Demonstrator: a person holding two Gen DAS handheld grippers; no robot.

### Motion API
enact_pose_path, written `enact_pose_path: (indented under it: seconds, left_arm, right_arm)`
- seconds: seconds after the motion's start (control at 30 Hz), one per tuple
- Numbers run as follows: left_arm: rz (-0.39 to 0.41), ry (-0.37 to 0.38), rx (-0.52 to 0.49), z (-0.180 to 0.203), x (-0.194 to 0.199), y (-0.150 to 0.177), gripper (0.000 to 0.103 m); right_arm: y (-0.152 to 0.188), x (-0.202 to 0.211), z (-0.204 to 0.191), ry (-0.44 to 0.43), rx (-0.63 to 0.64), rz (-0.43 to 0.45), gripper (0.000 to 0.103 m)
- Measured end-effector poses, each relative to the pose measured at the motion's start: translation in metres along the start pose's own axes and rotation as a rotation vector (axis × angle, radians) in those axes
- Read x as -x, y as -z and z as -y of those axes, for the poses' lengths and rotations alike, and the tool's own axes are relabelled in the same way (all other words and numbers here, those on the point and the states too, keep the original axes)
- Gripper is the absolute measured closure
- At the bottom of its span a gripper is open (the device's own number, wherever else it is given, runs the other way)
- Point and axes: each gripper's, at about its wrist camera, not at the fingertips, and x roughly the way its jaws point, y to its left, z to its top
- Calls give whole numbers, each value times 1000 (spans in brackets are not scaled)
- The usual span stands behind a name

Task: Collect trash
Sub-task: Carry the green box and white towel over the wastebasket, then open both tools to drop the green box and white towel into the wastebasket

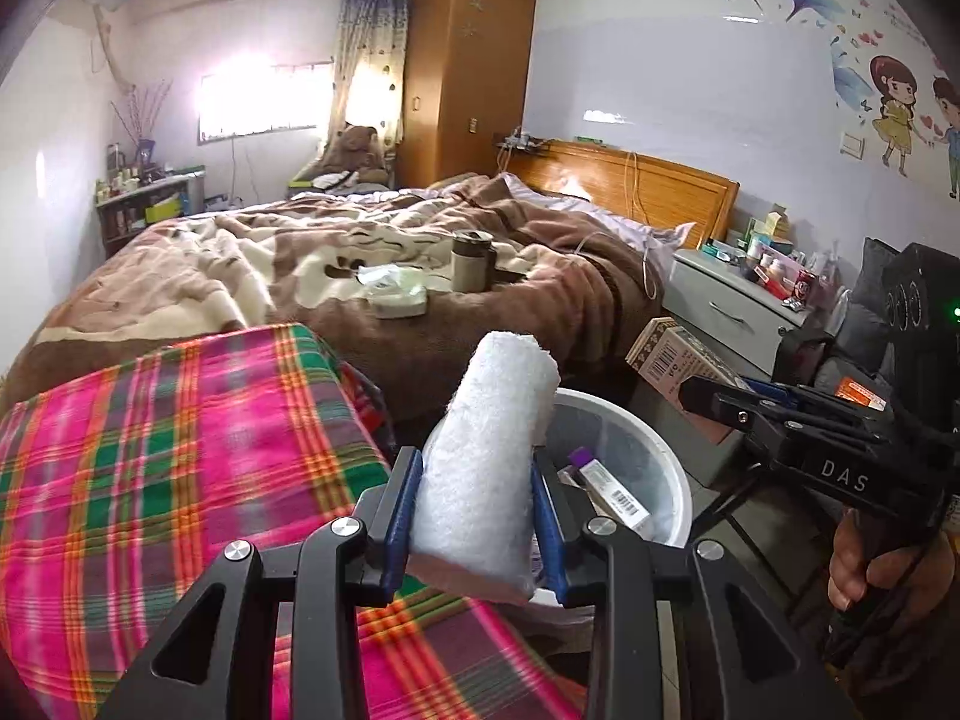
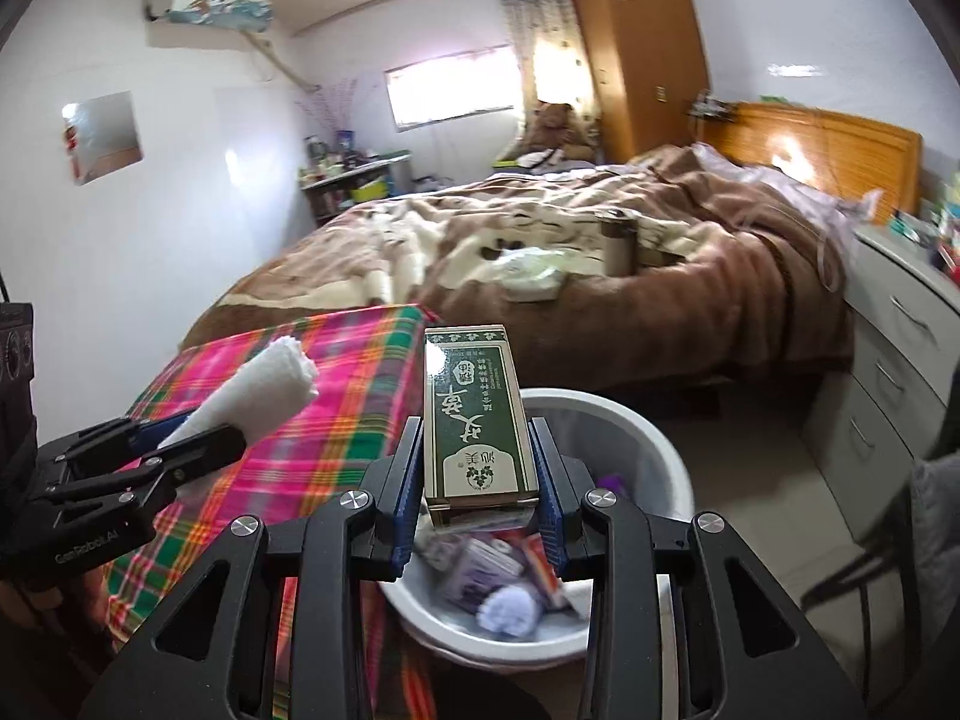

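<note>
Left gripper [image 1: 474,480] clamps a white rolled towel [image 1: 486,450] between its blue pads, roll standing upright. White trash bin [image 1: 672,468] just behind, holding boxes. Plaid pink cloth [image 1: 168,468] at near left. Right gripper [image 1: 690,396] at right grips a brown box [image 1: 672,360]. Bed [image 1: 372,252] far.

Quick count: two grippers, left gripper [image 1: 474,516] and right gripper [image 2: 477,480], one white roll [image 1: 486,450], one green box [image 2: 474,414], one white bin [image 2: 630,420] holding maybe five blurry bits, one bed [image 1: 360,252].
</note>
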Motion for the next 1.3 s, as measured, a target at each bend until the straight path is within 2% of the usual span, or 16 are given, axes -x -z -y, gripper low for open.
enact_pose_path:
  seconds: [0.2,0.3,0.4,0.67,0.77,1.07,1.1,1.13,1.17,1.2,1.3]
  left_arm:
    - [-33,28,-14,23,-23,1,67]
    - [-39,-5,-47,33,-32,2,67]
    - [-66,50,-19,39,-43,0,67]
    - [-87,24,-30,49,-65,-3,67]
    - [-110,44,-7,47,-75,-4,67]
    - [-123,13,12,39,-84,-1,48]
    - [-122,11,11,39,-84,-1,48]
    - [-119,7,7,39,-83,-1,47]
    - [-115,4,4,39,-81,-1,47]
    - [-112,0,7,38,-80,-1,47]
    - [-111,-2,23,34,-77,-1,41]
  right_arm:
    - [8,-3,20,61,-17,-33,69]
    - [13,-5,30,79,-28,-54,69]
    - [16,-11,37,93,-34,-76,69]
    - [21,-30,53,122,-50,-155,68]
    - [23,-36,56,118,-56,-176,68]
    - [26,-44,55,141,-42,-211,67]
    - [26,-43,56,138,-45,-209,65]
    - [26,-42,55,135,-49,-207,58]
    - [25,-41,55,128,-53,-203,45]
    - [25,-39,54,124,-55,-198,40]
    - [23,-36,49,128,-40,-187,38]
